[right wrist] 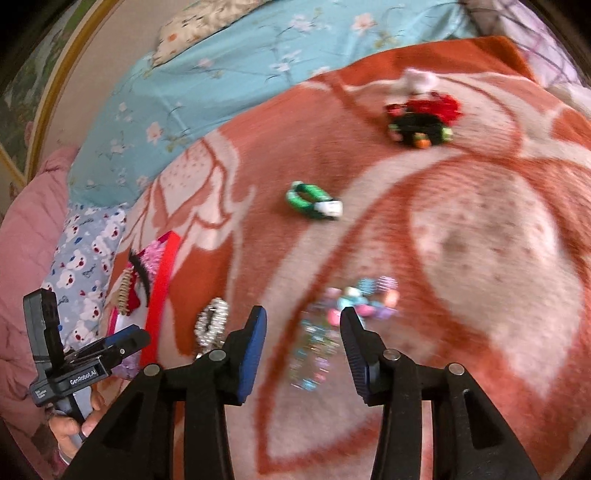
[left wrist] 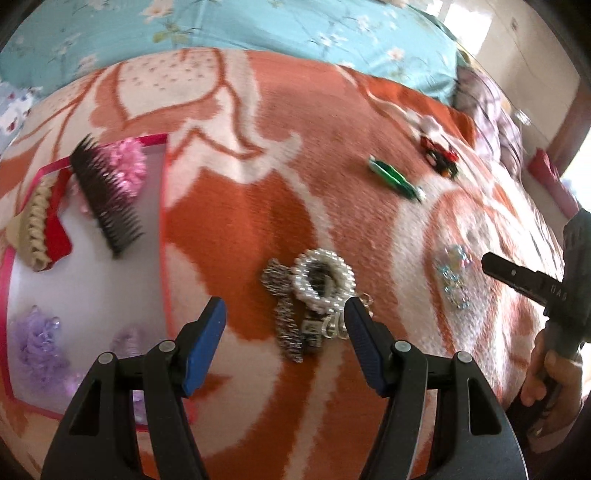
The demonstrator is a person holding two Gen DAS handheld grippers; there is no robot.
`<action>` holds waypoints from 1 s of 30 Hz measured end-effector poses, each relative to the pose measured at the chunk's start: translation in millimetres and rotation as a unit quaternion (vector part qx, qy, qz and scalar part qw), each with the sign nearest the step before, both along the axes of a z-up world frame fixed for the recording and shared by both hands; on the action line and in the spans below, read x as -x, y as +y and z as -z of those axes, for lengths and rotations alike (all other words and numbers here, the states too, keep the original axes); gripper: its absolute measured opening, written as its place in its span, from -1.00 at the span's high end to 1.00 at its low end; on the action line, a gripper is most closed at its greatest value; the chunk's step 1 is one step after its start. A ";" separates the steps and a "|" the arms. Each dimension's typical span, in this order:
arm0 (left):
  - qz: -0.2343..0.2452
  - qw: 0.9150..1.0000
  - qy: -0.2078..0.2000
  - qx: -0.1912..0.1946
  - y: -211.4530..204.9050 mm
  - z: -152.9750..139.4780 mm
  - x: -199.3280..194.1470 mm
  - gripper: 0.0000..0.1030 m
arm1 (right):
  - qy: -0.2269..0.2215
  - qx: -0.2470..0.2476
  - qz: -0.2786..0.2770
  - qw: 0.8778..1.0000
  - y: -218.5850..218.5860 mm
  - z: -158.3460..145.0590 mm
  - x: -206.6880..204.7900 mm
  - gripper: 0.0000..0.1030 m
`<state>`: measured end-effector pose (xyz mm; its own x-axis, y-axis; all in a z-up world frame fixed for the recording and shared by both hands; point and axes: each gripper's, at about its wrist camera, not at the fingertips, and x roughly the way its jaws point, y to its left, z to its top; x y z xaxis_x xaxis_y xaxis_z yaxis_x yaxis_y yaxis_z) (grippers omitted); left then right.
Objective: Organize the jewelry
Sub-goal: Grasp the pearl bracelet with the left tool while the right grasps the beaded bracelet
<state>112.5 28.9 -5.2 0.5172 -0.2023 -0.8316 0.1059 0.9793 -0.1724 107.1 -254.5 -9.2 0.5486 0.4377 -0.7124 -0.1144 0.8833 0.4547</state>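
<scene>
A pearl scrunchie (left wrist: 325, 278) and a silver beaded clip (left wrist: 284, 317) lie on the orange blanket, just ahead of my open left gripper (left wrist: 286, 321). The pile also shows in the right wrist view (right wrist: 212, 321). My open right gripper (right wrist: 303, 325) hovers over a pastel bead bracelet (right wrist: 362, 299) and a sparkly clip (right wrist: 314, 350), which shows in the left wrist view (left wrist: 454, 275) too. A pink-rimmed tray (left wrist: 92, 288) at the left holds a dark comb (left wrist: 105, 195), a beige claw clip (left wrist: 35, 225), a pink scrunchie (left wrist: 129, 164) and purple pieces (left wrist: 37, 339).
A green clip (left wrist: 395, 177) (right wrist: 314, 201) and a red and black pile of hair ties (left wrist: 439, 153) (right wrist: 424, 118) lie farther back on the blanket. A blue floral quilt (left wrist: 221, 26) lies behind. The other gripper shows at the right edge (left wrist: 554, 291).
</scene>
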 end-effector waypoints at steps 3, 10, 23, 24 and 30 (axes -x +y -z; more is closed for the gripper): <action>0.018 1.000 0.002 -0.007 -12.0 3.8 -1.9 -0.28 | 0.002 0.008 0.015 1.000 -13.0 2.8 4.9 0.12; 0.050 0.998 0.010 -0.023 -36.4 17.4 -14.0 -0.28 | 0.007 0.041 0.021 0.999 -16.8 13.4 0.5 0.08; 0.076 0.995 0.027 -0.058 -60.3 49.7 -39.6 0.09 | 0.004 0.134 0.004 0.991 3.9 26.8 -15.3 0.28; 0.075 0.995 0.024 -0.059 -58.7 49.5 -39.7 0.33 | 0.001 0.136 0.006 0.991 2.6 25.3 -13.6 0.27; 0.074 0.996 0.027 -0.029 -47.5 46.8 -42.3 0.77 | -0.013 0.157 -0.004 0.988 6.1 20.3 -9.1 0.78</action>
<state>154.8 -18.6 -51.9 0.4395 -0.2240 -0.8698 0.2430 0.9620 -0.1249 116.1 -248.4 -29.5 0.5665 0.2018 -0.7990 -0.1294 0.9793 0.1556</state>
